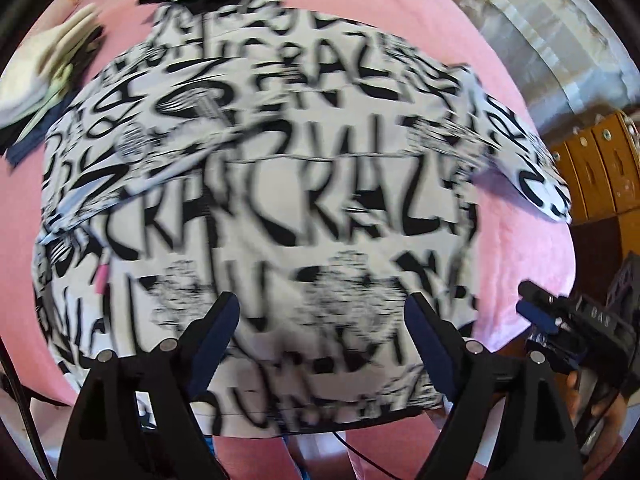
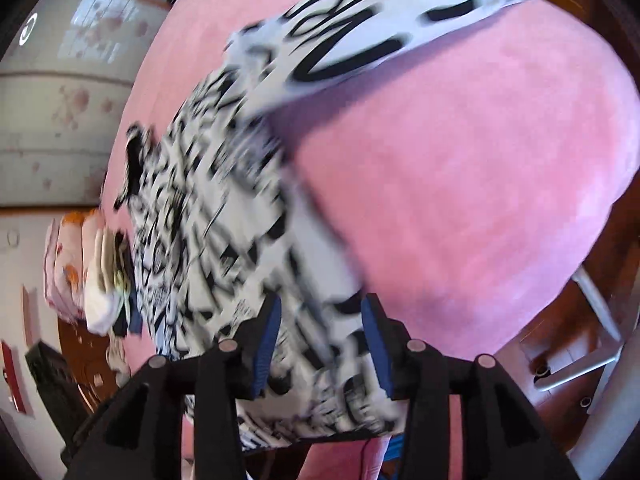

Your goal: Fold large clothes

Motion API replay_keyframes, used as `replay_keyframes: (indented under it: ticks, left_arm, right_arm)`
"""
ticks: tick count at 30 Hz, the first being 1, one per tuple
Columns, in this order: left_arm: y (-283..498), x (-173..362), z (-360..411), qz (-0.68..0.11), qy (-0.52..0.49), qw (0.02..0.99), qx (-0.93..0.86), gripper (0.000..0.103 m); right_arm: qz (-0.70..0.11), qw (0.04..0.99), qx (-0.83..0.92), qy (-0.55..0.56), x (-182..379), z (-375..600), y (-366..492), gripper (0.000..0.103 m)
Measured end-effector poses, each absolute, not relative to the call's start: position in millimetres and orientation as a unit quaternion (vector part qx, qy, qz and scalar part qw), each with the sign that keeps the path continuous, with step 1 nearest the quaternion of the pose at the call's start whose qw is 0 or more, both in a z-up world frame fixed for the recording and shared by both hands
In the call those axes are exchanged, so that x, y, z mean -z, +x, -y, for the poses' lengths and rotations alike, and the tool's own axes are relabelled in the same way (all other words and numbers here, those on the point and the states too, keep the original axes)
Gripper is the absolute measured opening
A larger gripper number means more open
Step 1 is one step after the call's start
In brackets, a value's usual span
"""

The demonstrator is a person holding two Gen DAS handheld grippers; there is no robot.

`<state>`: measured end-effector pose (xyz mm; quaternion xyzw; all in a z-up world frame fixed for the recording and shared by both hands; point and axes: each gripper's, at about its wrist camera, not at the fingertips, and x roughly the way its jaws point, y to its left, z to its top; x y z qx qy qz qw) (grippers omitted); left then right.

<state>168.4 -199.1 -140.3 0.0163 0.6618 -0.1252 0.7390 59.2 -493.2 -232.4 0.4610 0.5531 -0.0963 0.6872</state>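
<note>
A white shirt with black graffiti lettering lies spread on a pink cloth-covered surface. One sleeve sticks out to the right. My left gripper is open above the shirt's near hem, holding nothing. My right gripper shows at the right edge of the left wrist view, beside the hem. In the right wrist view the shirt runs away to the left with the sleeve at the top, and my right gripper is open over the hem corner. Both views are motion-blurred.
A stack of folded clothes sits at the far left of the pink surface, also visible in the right wrist view. Brown wooden furniture stands to the right. A white frame is on the floor.
</note>
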Motion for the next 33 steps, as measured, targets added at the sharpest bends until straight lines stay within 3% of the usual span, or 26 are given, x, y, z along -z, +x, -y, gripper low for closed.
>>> replay_keyframes:
  ticks: [15,23,33]
  left_arm:
    - [162.6,158.4,323.3,-0.680,0.061,0.716,0.149,0.084]
    - [172.1,172.8,349.9,-0.691,0.069,0.705,0.145,0.084]
    - [186.3,174.4,365.6,-0.691,0.068,0.705,0.147,0.084]
  right_arm:
    - [-0.438,0.657,0.201,0.580,268.8,675.9,39.9,0.042]
    - [-0.348,0.607,0.237,0.674,299.5,728.2,39.5,0.042]
    - [-0.296,0.587,0.254,0.710,322.4,751.9,51.6,0.042]
